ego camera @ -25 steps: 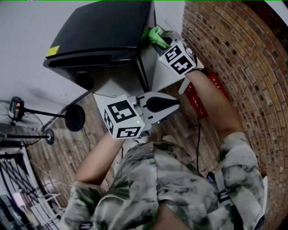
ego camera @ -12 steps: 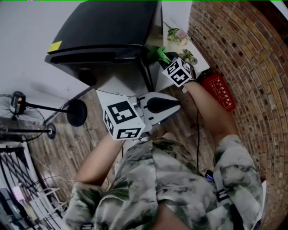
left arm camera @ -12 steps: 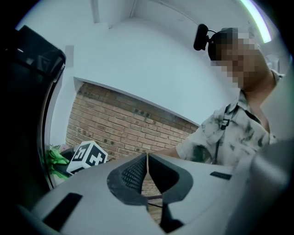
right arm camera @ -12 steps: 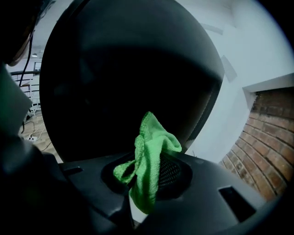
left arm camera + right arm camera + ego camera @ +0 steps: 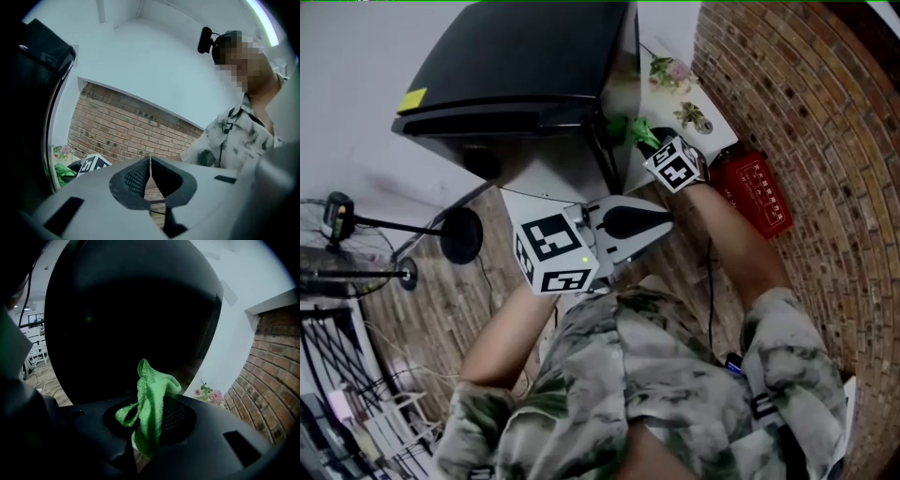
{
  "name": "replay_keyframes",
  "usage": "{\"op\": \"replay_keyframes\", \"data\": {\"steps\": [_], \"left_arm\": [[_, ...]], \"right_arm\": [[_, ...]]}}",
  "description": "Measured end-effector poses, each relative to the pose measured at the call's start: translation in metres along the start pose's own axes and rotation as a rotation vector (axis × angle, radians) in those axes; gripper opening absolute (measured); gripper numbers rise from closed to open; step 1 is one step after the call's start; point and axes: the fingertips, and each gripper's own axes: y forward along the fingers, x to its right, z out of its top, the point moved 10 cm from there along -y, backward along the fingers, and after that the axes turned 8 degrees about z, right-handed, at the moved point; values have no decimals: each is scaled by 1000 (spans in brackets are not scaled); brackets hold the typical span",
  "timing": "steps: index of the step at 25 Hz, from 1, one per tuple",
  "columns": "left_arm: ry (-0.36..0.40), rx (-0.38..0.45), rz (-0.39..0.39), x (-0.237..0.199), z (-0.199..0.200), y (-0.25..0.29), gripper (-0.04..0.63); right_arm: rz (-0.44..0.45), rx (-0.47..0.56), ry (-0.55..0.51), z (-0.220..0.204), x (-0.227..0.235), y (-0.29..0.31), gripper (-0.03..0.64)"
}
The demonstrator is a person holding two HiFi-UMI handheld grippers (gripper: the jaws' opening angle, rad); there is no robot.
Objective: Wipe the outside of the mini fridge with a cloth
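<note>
Right gripper [image 5: 154, 416]: jaws clamped on a bunched bright-green microfibre cloth [image 5: 151, 399], with a loose fold sticking up past the tips. In the head view the cloth sits at the right side wall of the glossy black box-shaped mini fridge [image 5: 525, 56], near its top edge. Whether it actually touches the panel can't be confirmed.

Left gripper [image 5: 150, 164]: jaws pressed together, nothing between them. It hangs in front of the person, clear of the fridge.

Risks from here, as a judgement:
- Only a small pinch of cloth is held. Drag on the panel could pull it out of the jaws.
- The wad is narrow, so the hard jaw tips may reach the gloss finish and scuff it if the angle flattens.
- The small contact patch likely leaves streaks or missed bands.
- The pink flowers [image 5: 668, 70] stand just beside the wipe zone, so a long stroke could clip them.
- The red rectangular box [image 5: 757, 194] lies on the brick floor near the right forearm and could get bumped if the arm drops.
</note>
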Motion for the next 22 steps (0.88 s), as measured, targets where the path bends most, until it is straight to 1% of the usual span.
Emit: {"op": "replay_keyframes", "data": {"steps": [3, 9, 15, 19, 22], "left_arm": [[-2, 1, -10, 0, -1, 1, 28], [-1, 3, -30, -1, -1, 1, 28], [2, -1, -47, 4, -1, 2, 28], [-1, -1, -50, 5, -2, -1, 28], [-3, 1, -50, 6, -3, -2, 28]], "right_arm": [[-38, 73, -6, 23, 10, -33, 92], [-90, 208, -77, 86, 18, -102, 92], [-121, 317, -198, 143, 2, -153, 92], [-155, 346, -313, 171, -15, -170, 92], [-166, 332, -357, 170, -25, -167, 92]]}}
